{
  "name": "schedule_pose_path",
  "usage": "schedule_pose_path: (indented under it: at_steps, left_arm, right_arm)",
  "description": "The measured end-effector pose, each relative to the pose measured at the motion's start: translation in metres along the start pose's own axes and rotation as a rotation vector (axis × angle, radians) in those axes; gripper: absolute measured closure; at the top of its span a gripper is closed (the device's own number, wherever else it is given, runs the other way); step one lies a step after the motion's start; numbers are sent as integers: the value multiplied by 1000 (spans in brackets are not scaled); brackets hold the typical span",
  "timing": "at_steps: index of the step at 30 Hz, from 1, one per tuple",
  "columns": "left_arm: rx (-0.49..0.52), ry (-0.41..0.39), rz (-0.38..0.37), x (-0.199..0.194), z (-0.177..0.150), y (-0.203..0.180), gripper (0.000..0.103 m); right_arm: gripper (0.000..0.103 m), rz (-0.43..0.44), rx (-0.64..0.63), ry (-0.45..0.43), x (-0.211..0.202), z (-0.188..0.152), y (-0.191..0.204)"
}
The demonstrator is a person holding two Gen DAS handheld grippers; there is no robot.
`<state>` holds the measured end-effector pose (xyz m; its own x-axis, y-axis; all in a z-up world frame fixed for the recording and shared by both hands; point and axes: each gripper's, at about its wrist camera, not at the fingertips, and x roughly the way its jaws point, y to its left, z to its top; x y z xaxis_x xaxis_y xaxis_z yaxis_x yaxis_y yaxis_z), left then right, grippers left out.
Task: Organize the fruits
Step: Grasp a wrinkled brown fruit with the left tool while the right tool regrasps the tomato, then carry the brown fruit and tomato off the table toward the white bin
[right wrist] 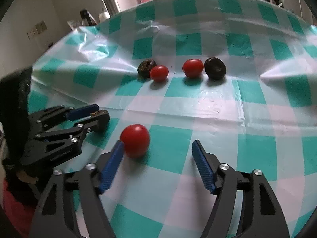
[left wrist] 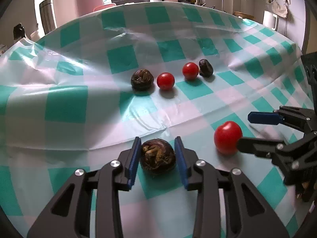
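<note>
Checked tablecloth (left wrist: pixel 65 103); left gripper (left wrist: pixel 157 156) fingers astride dark fruit (left wrist: pixel 158 157), contact unclear; right gripper (right wrist: pixel 158 154) fingers spread.

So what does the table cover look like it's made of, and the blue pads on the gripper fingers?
The table cover looks like thin plastic sheet, glossy: it throws window glare and holds sharp creases and puckers, though coated cloth can't be ruled out. The blue pads on the right gripper look like matte rubber or moulded plastic with fine ridges across the face; which of the two the look leaves open.
</note>
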<state>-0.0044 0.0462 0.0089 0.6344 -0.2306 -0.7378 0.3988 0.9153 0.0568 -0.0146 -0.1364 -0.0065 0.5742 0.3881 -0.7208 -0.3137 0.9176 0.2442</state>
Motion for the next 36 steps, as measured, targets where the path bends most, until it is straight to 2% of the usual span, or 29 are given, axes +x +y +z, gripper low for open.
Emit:
schedule_pose_path:
  at_steps: [2, 4, 7, 12, 15, 17, 20, 21, 22, 24, 27, 30, 32, 36]
  left_arm:
    - [-1, -7, 37, -2, -1, 2, 46]
    - [-11, -28, 43, -8, -2, 6, 38]
    - [-43, -3, 44, -7, -7, 16, 35]
    - [-95, 8, -3, -5, -8, 27, 36]
    - [-103, 7, -33, -5, -9, 27, 44]
    - [-117, 9, -72, -5, -9, 28, 57]
    - [-120, 9, -101, -5, -9, 27, 65]
    - [-119, 9, -107, -5, -9, 26, 66]
    - [-119, 9, -111, -5, -9, 25, 70]
    - [-119, 9, -114, -6, -8, 25, 71]
    - [-130, 6, -121, -7, -9, 26, 76]
    - [-153, 3, -138, -6, -9, 29, 78]
    - [-146, -10, -126, -8, -9, 28, 90]
    - [-152, -15, -133, -9, -9, 29, 91]
  right_arm:
    - [32, -29, -40, 1, 2, 0, 10]
    - [32, -55, -81, 1, 4, 0, 21]
    - [32, -91, -143, 15, 8, 0, 35]
    - [32, -105, -178, 29, 18, 4, 46]
    - [34, -104, -207, 36, 25, 6, 57]
    - [36, -107, -225, 39, 29, 8, 63]
    - [42, -111, -244, 45, 35, 11, 68]
    - [47, -112, -249, 49, 37, 11, 70]
    - [57, -108, -254, 55, 39, 11, 71]
    - [69, -97, -275, 68, 42, 11, 76]
    - [70, -111, -283, 55, 40, 9, 79]
    - [70, -89, -211, 3, 24, 6, 68]
    - [70, -74, -148, -37, 6, 1, 57]
    - [70, -85, -100, -71, -19, -13, 42]
